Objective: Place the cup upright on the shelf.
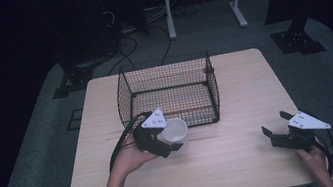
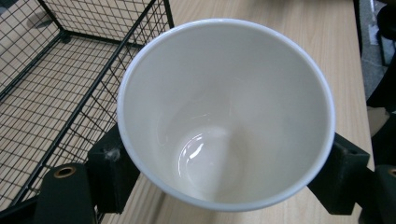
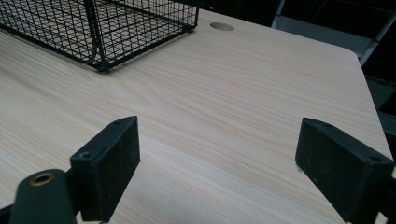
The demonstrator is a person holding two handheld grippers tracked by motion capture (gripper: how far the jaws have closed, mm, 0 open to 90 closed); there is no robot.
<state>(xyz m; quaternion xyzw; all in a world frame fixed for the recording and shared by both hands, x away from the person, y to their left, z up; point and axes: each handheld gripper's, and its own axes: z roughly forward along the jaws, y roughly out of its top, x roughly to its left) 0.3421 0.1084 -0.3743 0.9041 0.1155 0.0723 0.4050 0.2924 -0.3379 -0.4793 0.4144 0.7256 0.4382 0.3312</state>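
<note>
In the high view, a white cup (image 1: 176, 131) sits just left of the middle of the picture, on the pale wooden tabletop (image 1: 235, 153). The left claw (image 1: 168, 141) holds it from the side. The cup is right in front of a black wire basket (image 1: 167, 93), which stands in the upper middle of the tabletop. The basket has nothing in it. The right claw (image 1: 275, 125) is at the lower right, well apart from the cup, and its jaws stand wide with nothing between them. A hand (image 1: 129, 159) grips the left claw's handle from the bottom of the picture.

In the left gripper view, the cup (image 2: 224, 112) is seen from above, so its inside shows. It is clean, shiny and has nothing in it. A black jaw presses on each side of the cup, at the lower left and the lower right. The wire basket (image 2: 60, 74) is at the upper left, just beside the cup, with bare wood seen through its mesh floor.

In the right gripper view, the right claw (image 3: 217, 158) has its two black jaws far apart at the bottom, over bare tabletop (image 3: 224, 93). A corner of the basket (image 3: 102, 28) is at the upper left. A small round hole (image 3: 222, 26) in the wood sits near the top middle.
</note>
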